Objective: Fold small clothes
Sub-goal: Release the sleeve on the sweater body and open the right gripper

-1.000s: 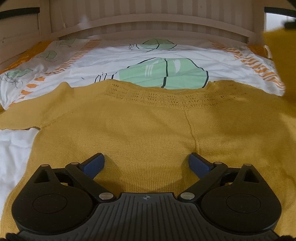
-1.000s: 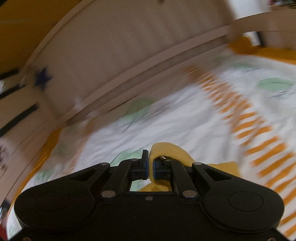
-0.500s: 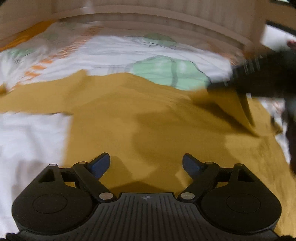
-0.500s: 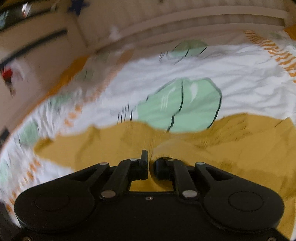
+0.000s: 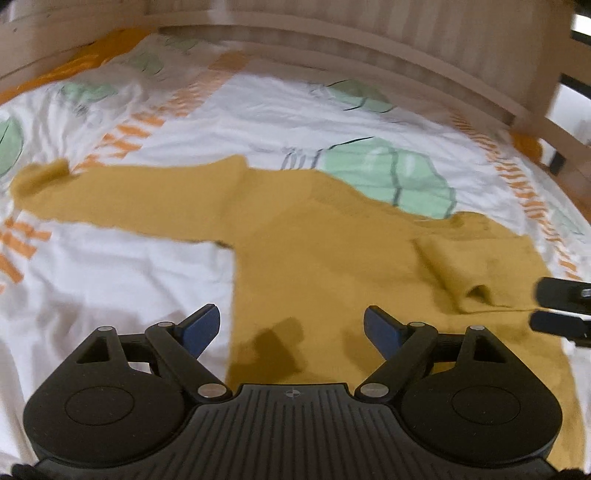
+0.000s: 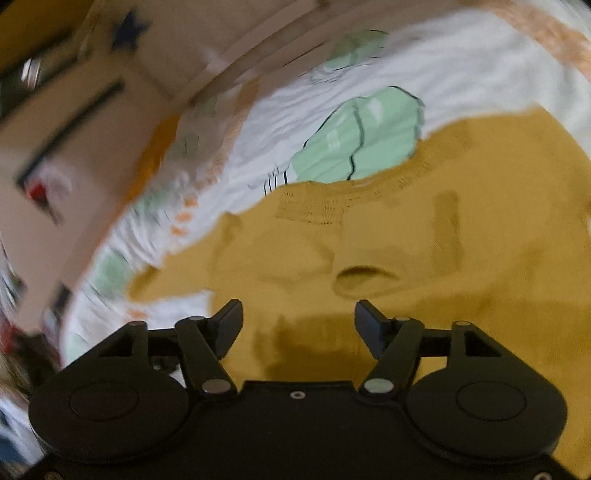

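A mustard-yellow knit sweater point(image 5: 325, 254) lies flat on the bed, one sleeve point(image 5: 110, 192) stretched out to the left. Its other sleeve point(image 5: 476, 266) is folded in over the body on the right. My left gripper point(image 5: 291, 325) hovers open over the sweater's lower left edge, nothing between its blue pads. In the right wrist view the sweater point(image 6: 424, 240) fills the lower half, and the folded sleeve's cuff point(image 6: 364, 277) lies just ahead of my right gripper point(image 6: 298, 320). Its jaws are opening, empty. The right gripper's fingers point(image 5: 561, 295) show at the right edge of the left wrist view.
The bed is covered by a white sheet point(image 5: 280, 114) printed with green shapes and orange stripes. A pale wooden rail point(image 5: 369, 48) curves around its far side. A wall with a blue star point(image 6: 129, 26) shows, blurred, at the upper left of the right wrist view.
My right gripper carried the sleeve end over the sweater's body, laid it down and let go, its jaws spreading. The left gripper rose and drew back toward the sweater's left edge, staying open.
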{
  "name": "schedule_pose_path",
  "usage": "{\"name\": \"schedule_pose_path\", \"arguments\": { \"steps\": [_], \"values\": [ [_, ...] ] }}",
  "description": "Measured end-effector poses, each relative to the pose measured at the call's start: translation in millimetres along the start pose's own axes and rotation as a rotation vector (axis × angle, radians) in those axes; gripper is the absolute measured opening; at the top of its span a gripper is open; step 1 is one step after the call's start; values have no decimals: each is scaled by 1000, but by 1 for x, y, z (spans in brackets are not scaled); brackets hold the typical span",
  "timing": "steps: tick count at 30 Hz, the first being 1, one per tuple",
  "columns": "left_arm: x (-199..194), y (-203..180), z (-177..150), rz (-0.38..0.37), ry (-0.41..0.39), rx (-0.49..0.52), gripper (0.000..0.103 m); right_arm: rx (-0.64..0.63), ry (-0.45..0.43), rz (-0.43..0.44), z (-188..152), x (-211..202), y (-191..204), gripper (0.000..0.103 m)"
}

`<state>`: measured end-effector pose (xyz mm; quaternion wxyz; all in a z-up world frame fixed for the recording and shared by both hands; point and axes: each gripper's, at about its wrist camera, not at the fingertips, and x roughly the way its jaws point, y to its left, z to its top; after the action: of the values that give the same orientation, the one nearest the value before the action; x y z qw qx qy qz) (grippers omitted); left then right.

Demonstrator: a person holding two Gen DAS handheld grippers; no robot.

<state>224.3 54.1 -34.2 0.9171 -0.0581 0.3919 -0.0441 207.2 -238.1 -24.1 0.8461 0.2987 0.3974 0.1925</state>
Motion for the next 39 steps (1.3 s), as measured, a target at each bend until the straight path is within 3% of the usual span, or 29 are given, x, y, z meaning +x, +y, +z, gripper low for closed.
{"name": "schedule_pose_path", "arguments": {
  "steps": [5,7,9,12,15,21,32,35,39],
  "values": [
    [-21,-19,7,-47,-29,42,85,11,-124,-47,-15,-41,1,86],
    [-26,-31,9,-61,-34,65,85,-28,-197,-140,-20,-46,4,90],
    [-28,-43,9,-83,-41,95,85,-77,-258,-239,-24,-44,5,101],
    [-29,-62,6,-89,-64,165,84,-148,-364,-352,-31,-38,-1,101],
    [-22,-83,2,-63,-91,256,79,-169,-425,-394,-38,-28,-17,100],
    [6,-123,-9,-51,-112,411,78,-175,-452,-403,-44,-16,-42,100],
    [74,-162,-10,22,-80,521,72,-86,-419,-340,-44,-19,-65,100],
    [84,-155,-1,66,-75,475,69,-71,-409,-333,-43,-19,-68,101],
    [87,-115,12,99,-34,287,69,-60,-395,-316,-42,-18,-68,101]
  ]
}}
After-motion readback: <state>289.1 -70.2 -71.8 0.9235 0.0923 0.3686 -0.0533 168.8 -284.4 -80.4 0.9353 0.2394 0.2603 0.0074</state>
